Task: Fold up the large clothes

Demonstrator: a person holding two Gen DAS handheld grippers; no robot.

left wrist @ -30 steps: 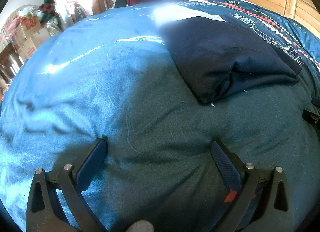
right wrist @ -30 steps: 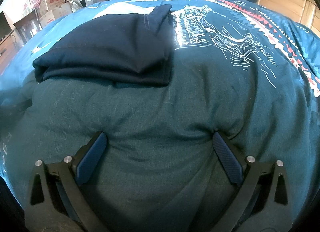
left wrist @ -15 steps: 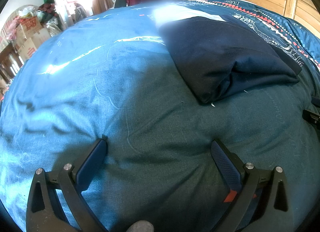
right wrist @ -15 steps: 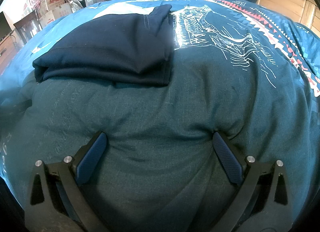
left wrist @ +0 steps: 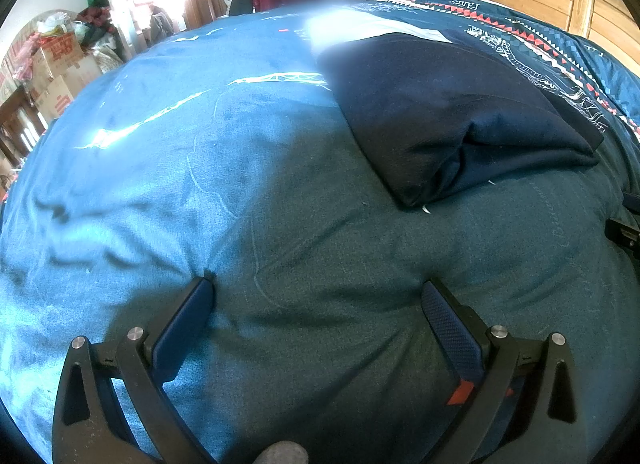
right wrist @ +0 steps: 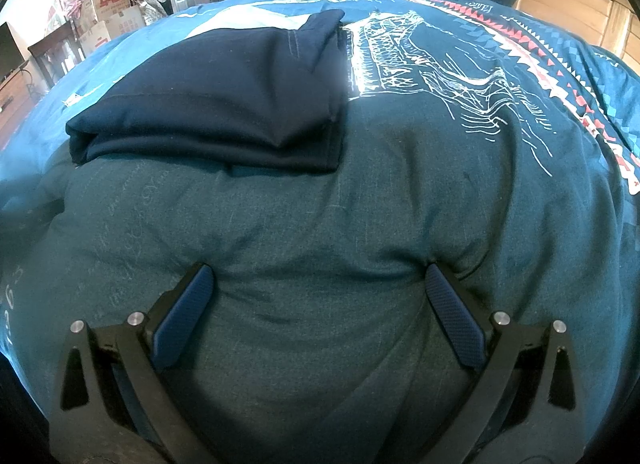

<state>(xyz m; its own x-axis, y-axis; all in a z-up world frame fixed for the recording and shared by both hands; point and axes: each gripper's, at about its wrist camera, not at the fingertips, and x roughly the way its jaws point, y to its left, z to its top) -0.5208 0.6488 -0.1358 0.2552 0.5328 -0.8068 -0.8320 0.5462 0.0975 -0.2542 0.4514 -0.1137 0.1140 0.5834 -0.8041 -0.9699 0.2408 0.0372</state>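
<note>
The dark navy garment (right wrist: 224,103) lies folded in a thick, flat bundle on the blue bedspread (right wrist: 360,223), ahead and left of my right gripper (right wrist: 318,284), ahead and right of my left gripper (left wrist: 318,296). Both my grippers are spread wide with nothing between the jaws, fingertips pressing only into the bedspread. Cardboard boxes (left wrist: 56,63) sit far off left.

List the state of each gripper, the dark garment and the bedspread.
Left gripper: open, empty, resting on the bedspread.
Right gripper: open, empty, resting on the bedspread.
Navy garment: folded into a compact stack, lying flat, untouched.
Blue bedspread: spread out, lightly creased near the fingertips.
</note>
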